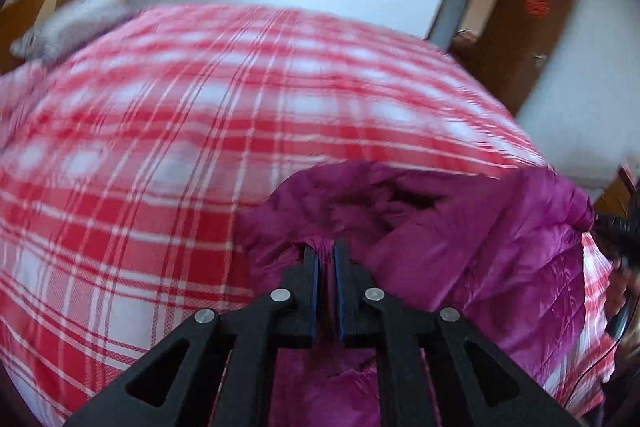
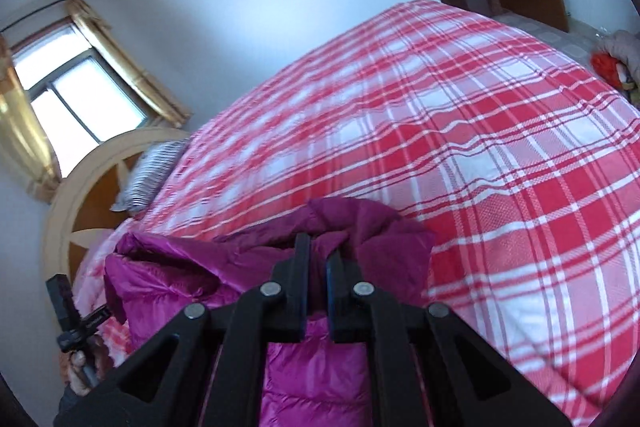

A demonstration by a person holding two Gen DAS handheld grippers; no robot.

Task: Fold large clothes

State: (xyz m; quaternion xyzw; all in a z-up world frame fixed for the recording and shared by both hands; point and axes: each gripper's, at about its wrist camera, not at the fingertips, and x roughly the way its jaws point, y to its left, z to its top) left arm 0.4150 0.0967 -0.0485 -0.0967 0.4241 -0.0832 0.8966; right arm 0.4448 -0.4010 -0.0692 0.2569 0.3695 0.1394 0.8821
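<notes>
A shiny magenta quilted down jacket (image 1: 480,239) hangs over the red and white plaid bed (image 1: 180,131). My left gripper (image 1: 326,247) is shut on a bunched edge of the jacket, which spreads to the right of it. My right gripper (image 2: 318,247) is shut on another top edge of the same jacket (image 2: 180,279), which spreads to its left and hangs below. The left gripper's body (image 2: 72,323) shows at the left edge of the right wrist view. The jacket is held up above the near edge of the bed (image 2: 480,167).
A striped pillow (image 2: 148,175) and a wooden headboard (image 2: 76,203) lie at the bed's head, below a window with yellow curtains (image 2: 68,95). A brown door (image 1: 520,23) stands open beyond the bed. Red and grey items (image 2: 616,63) lie at the bed's far corner.
</notes>
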